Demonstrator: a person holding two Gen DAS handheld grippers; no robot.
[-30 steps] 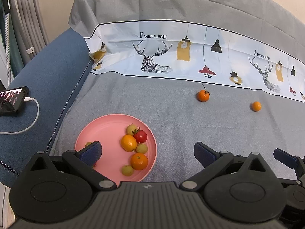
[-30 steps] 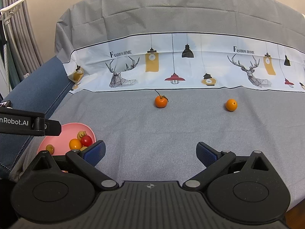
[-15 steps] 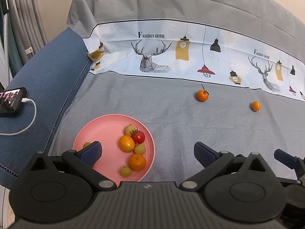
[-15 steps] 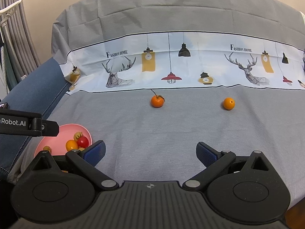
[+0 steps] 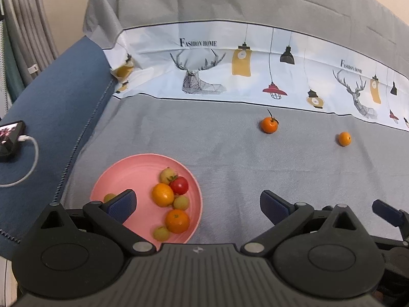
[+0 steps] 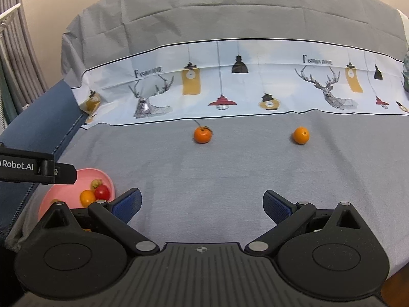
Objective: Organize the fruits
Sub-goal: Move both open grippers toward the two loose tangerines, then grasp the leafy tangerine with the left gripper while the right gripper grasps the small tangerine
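Blue-padded and spread wide, the right gripper is hanging empty over bare grey cloth, nothing between its fingers. Beside it the left gripper is likewise gaping and holding nothing, one pad hovering over the near edge of the pink plate.

That plate is sitting on the grey bedspread toward the left, and it is already carrying a small heap: two orange fruits, a red tomato and several yellow-green ones, touching one another near its right side.

Further out, well apart from the plate, two fruits are lying loose on the cloth, just in front of the printed white band. The stemmed mandarin is sitting almost straight ahead of the right gripper, a thin stalk and a bit of leaf sticking up from its top. The plain mandarin is resting off to the right of it, a clear gap between them.

Both look light and round, with firm but yielding skin, so I'd judge they are going to roll on this soft cloth if nudged. Taking each across its widest middle, with the pads low on either side, and squeezing gently seems safest; pinching the stalk would probably snap it or let the fruit swing.
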